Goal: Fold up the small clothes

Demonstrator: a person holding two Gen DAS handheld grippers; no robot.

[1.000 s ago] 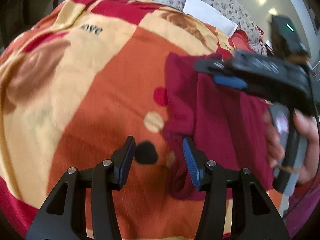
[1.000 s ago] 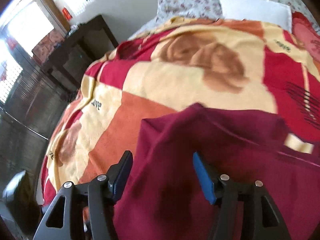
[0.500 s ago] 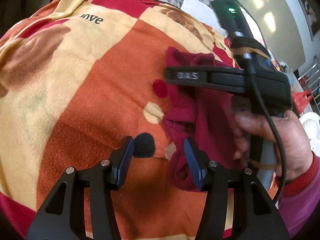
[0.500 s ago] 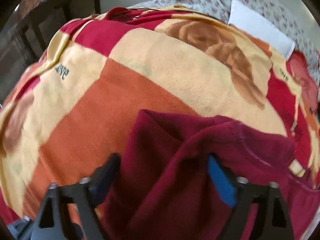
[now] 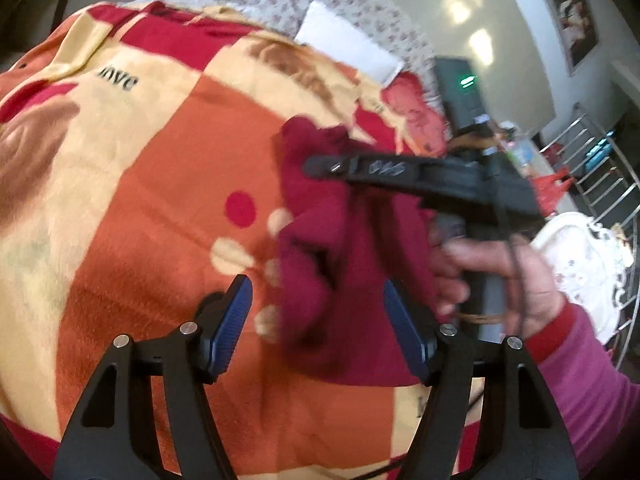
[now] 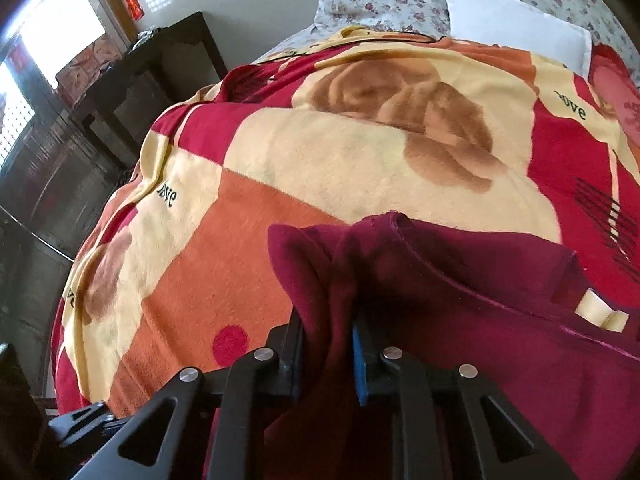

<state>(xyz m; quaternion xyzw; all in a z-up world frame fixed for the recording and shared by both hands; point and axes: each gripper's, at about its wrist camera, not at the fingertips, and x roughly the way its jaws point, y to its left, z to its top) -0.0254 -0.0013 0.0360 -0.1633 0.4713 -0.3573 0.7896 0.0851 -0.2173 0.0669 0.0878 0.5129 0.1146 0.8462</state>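
The maroon garment [image 6: 460,300] lies bunched and unfolded on the patterned blanket [image 6: 320,160] of the bed. The right gripper [image 6: 328,356] is closing its jaws on a raised ridge of the cloth. The left gripper [image 5: 316,320] is opening wide, gripping nothing, cloth loose between its jaws. Folding seems barely begun.

right gripper [image 6: 326,354] closing on maroon garment [image 6: 460,320], blanket [image 6: 320,152]
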